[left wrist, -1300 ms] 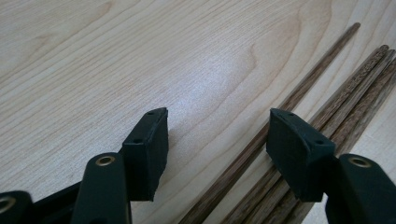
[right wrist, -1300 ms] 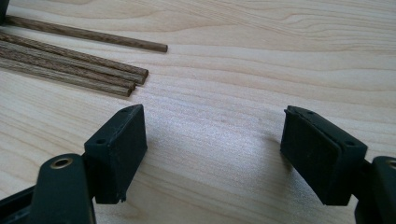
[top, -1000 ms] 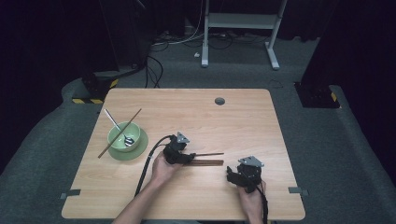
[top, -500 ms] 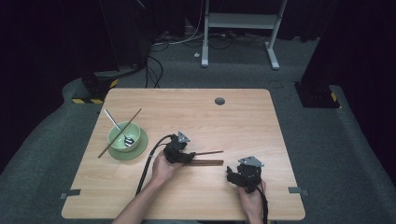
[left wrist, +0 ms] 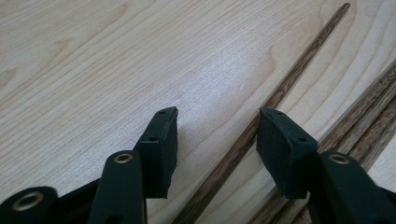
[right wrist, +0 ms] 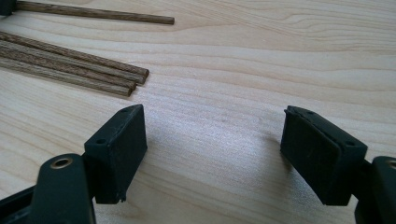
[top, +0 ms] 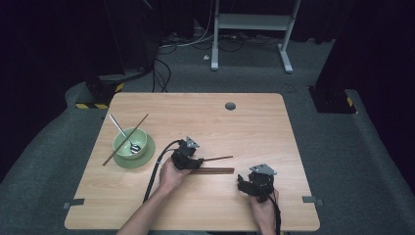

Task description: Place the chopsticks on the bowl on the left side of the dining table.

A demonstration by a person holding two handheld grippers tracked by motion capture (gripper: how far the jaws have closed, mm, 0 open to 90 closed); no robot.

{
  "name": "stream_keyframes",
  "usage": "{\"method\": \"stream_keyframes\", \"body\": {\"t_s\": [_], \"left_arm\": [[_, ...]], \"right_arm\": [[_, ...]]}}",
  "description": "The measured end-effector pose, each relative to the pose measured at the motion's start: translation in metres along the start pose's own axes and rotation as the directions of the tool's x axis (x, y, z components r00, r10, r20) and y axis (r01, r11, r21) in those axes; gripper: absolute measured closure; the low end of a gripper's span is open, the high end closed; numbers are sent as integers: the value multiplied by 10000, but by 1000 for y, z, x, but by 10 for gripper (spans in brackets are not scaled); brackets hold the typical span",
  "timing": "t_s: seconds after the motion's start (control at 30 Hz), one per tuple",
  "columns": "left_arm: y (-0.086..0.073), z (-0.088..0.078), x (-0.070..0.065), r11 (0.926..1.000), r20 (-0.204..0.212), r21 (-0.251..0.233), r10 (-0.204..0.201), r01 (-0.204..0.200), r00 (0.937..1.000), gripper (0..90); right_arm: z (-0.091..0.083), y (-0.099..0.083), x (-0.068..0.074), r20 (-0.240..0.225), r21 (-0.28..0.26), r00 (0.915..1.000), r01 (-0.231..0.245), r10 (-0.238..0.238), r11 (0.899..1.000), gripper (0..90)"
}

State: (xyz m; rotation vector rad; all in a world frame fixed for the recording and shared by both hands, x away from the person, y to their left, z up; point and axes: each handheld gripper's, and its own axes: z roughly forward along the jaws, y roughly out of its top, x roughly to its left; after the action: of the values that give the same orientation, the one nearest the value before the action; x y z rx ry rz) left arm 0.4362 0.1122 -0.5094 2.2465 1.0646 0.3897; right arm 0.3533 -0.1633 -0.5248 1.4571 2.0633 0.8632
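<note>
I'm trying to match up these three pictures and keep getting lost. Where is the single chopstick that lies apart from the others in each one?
High view: the lone chopstick lies mid-table, slightly slanted, just above the chopstick bundle.
Left gripper view: it runs diagonally from the top right corner down to the bottom middle.
Right gripper view: it lies along the top left edge.
Shared landmark: the bundle beside it, at far right and upper left.

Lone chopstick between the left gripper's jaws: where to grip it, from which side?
Grip the lone chopstick on its thicker end, straight from above, pads across its width. It lies flat on the table, apart from the bundle. The left gripper already straddles it, jaws just closing, not yet touching.
</note>
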Motion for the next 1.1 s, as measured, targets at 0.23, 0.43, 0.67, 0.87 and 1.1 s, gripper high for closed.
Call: {"method": "stream_keyframes", "body": {"t_s": [0.23, 0.43, 0.67, 0.87, 1.1], "left_arm": [[3, 1, 3, 9999, -46, 111, -49, 49, 10000, 535], [5, 1, 5, 9999, -73, 140, -49, 50, 10000, 561], [6, 2, 6, 9997, -84, 227, -86, 88, 9999, 583], [8, 3, 8, 9995, -103, 295, -125, 128, 9999, 604], [10, 4, 12, 9993, -126, 338, -158, 163, 9998, 621]], "right_arm": [[0, 0, 0, 1, -5, 10000, 10, -10, 10000, 218], [0, 0, 0, 1, -3, 10000, 9, -9, 10000, 218], [0, 0, 0, 1, -1, 10000, 2, -2, 10000, 218], [0, 0, 0, 0, -1, 10000, 2, -2, 10000, 218], [0, 0, 0, 0, -1, 10000, 1, -1, 10000, 218]]}}
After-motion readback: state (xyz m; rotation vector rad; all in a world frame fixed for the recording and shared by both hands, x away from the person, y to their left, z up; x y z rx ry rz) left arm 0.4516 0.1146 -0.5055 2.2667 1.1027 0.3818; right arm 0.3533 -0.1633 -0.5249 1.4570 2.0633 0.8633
